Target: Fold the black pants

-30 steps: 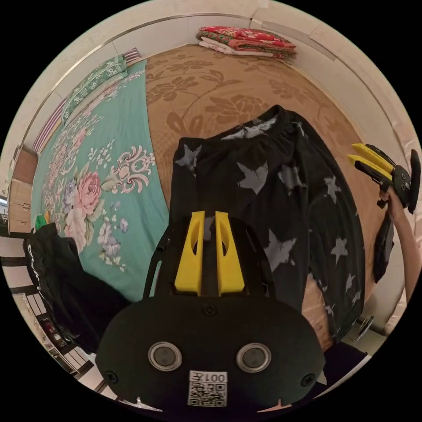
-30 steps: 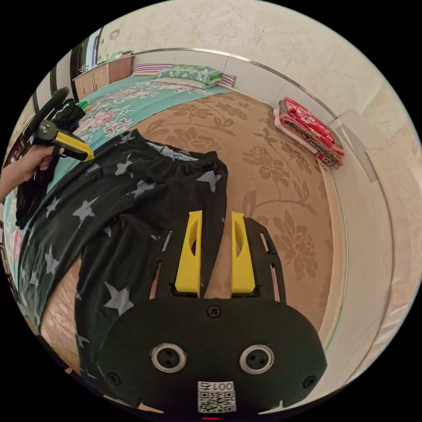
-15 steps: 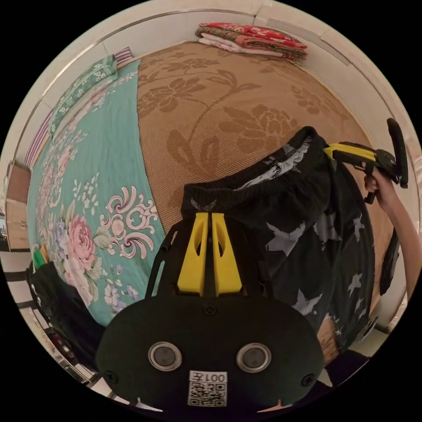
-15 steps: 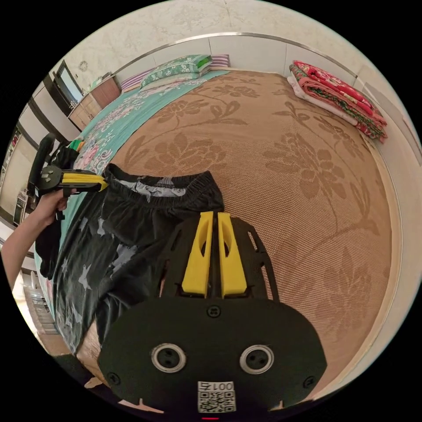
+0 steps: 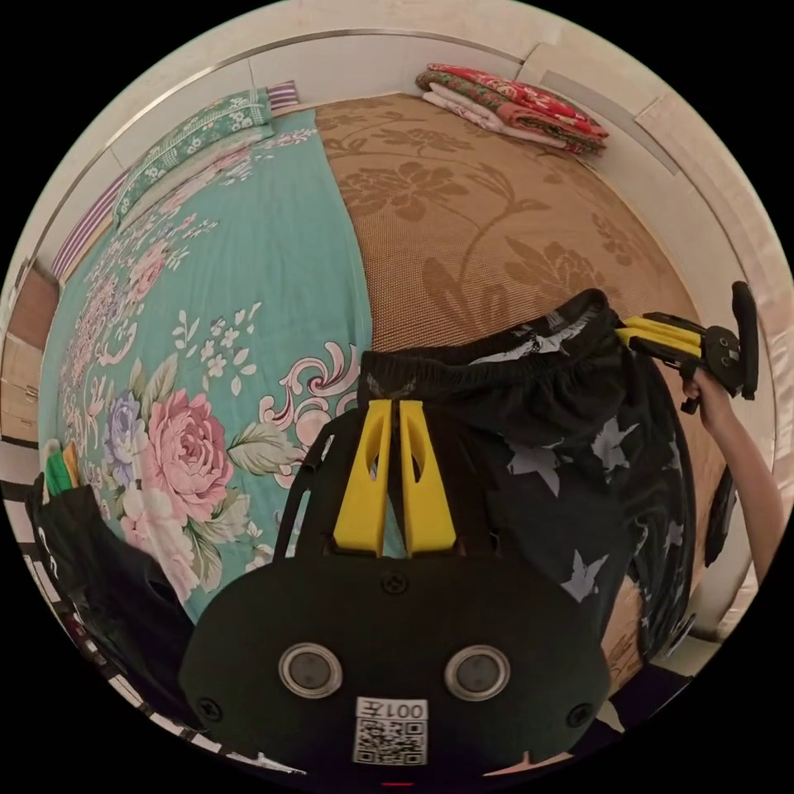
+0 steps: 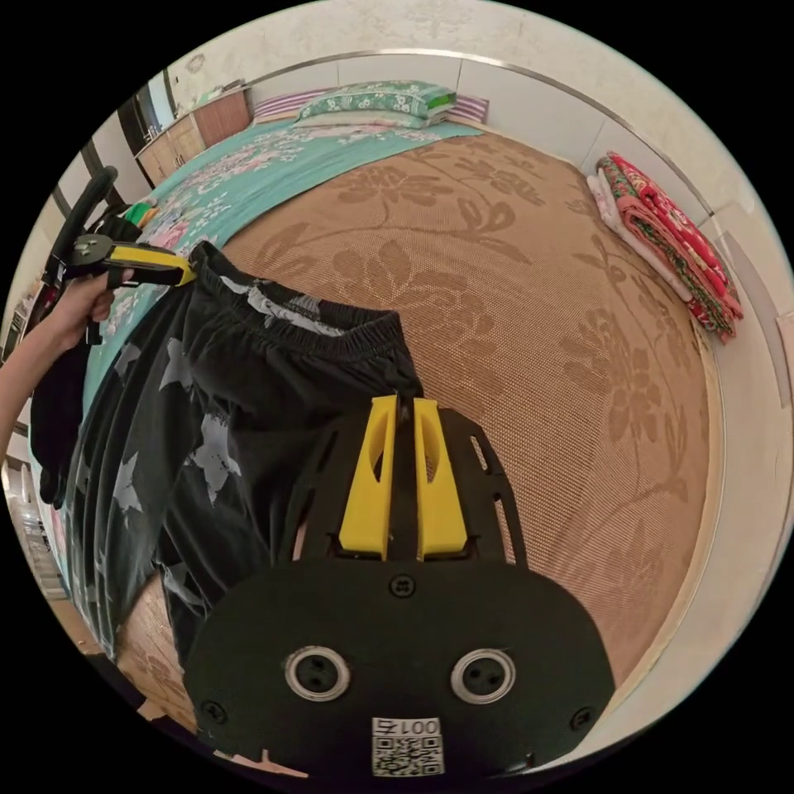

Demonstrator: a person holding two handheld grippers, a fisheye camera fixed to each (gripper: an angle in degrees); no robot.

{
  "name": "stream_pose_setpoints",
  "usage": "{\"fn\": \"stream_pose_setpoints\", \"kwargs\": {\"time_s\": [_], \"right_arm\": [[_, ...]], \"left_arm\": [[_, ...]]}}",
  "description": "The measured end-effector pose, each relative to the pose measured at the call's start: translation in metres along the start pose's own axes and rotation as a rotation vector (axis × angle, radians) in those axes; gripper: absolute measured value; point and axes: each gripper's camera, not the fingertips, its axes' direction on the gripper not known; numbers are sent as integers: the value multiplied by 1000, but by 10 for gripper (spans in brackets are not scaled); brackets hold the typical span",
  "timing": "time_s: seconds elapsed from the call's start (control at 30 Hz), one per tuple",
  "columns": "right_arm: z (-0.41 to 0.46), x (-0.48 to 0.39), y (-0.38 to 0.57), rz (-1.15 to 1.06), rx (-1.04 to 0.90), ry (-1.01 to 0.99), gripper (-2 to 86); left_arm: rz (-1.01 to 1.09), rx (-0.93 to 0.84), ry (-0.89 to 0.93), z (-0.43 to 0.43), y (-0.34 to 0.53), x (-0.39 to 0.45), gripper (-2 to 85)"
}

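Two grippers hold one pair of black pants by the waistband

The left gripper (image 5: 394, 403) and right gripper (image 6: 402, 400) each pinch one end of the black pants (image 6: 248, 389), near the brown mat's (image 6: 538, 314) edge, beside one green sheet (image 5: 215, 273)

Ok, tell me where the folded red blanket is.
In the left gripper view the folded red blanket lies at the far edge of the brown floral mat, against the wall, well beyond the black pants.

Black pants (image 5: 571, 463), grey stars; yellow tongs (image 5: 395, 405); teal floral sheet (image 5: 207, 314).
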Motion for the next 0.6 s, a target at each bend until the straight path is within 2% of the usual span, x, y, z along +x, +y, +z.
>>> {"fn": "stream_pose_setpoints", "kwargs": {"time_s": [0.2,0.33,0.4,0.5,0.6], "right_arm": [[-37,36,49,1,83,172,34],[-60,52,100,4,47,31,42],[-80,57,147,46,32,-35,47],[-103,59,214,90,-39,-110,56],[-123,59,282,146,-143,-123,63]], "left_arm": [[-30,109,38,-6,30,21,34],[9,122,-60,-17,75,53,18],[38,101,-39,-19,103,76,8],[158,65,82,-22,159,131,-2],[292,-3,308,-21,224,205,-4]]}}
